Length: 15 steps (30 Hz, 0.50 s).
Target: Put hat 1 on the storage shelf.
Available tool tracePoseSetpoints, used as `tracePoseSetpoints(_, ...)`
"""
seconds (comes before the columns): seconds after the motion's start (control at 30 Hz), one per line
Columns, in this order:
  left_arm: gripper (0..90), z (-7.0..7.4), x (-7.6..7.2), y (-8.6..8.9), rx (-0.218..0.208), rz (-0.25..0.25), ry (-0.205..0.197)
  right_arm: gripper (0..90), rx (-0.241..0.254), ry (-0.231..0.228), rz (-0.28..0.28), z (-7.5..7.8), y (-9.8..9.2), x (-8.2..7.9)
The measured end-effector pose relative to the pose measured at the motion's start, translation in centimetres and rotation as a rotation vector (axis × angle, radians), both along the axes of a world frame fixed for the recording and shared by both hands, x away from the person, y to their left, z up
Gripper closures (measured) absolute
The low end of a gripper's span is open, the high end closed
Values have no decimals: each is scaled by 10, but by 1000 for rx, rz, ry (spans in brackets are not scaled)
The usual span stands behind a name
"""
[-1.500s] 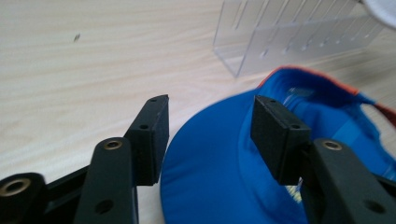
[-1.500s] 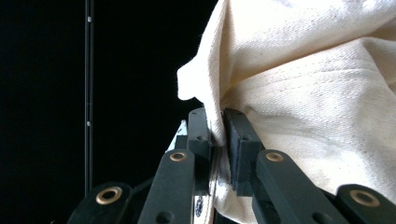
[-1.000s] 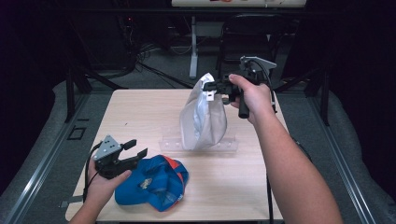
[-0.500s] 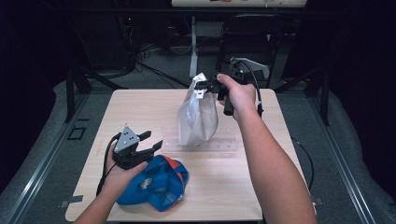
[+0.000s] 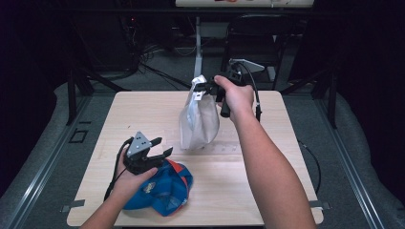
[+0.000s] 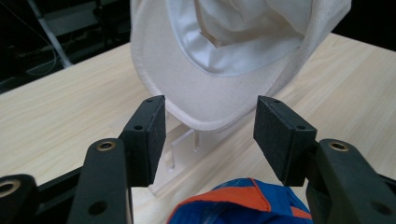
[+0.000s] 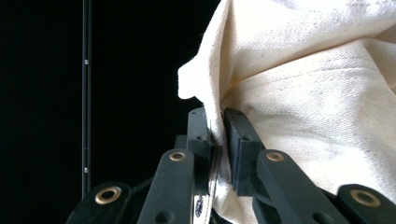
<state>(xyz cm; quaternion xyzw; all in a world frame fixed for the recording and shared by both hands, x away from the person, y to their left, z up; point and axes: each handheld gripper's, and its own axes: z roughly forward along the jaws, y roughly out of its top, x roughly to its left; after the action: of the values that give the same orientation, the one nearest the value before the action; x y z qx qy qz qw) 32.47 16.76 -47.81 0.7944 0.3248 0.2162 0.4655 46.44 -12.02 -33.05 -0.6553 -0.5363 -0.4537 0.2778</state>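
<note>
r gripper point(image 5: 206, 88) pinching soft cream canvas cap point(image 5: 198, 119), l gripper point(image 5: 160, 149) jaws wide, blue mesh cap point(image 5: 165, 191)

The high view looks forward and down from above the person's side of the counter point(image 5: 143, 109), taking in the whole top and the dark floor beyond. The left gripper view sits low and near, looking along its own fingers point(image 6: 148, 135) across the counter at the white cap point(image 6: 224, 60). The right gripper view is pressed close against the same white cap, which the high view also shows at mid-counter.
</note>
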Motion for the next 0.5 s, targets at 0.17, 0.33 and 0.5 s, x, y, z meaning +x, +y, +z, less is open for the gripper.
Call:
tracePoseSetpoints(0.17, 443, -9, 2, -23, 68, -29, 12, 812, -4, -5, -6, 1, 0, -1)
tracePoseSetpoints(0.33, 471, -16, 5, -41, 131, -37, 10, 812, -16, -10, 5, 2, 0, -2)
tracePoseSetpoints(0.5, 484, -18, 8, -53, 131, -33, 31, 811, -13, -15, 5, 1, 0, -3)
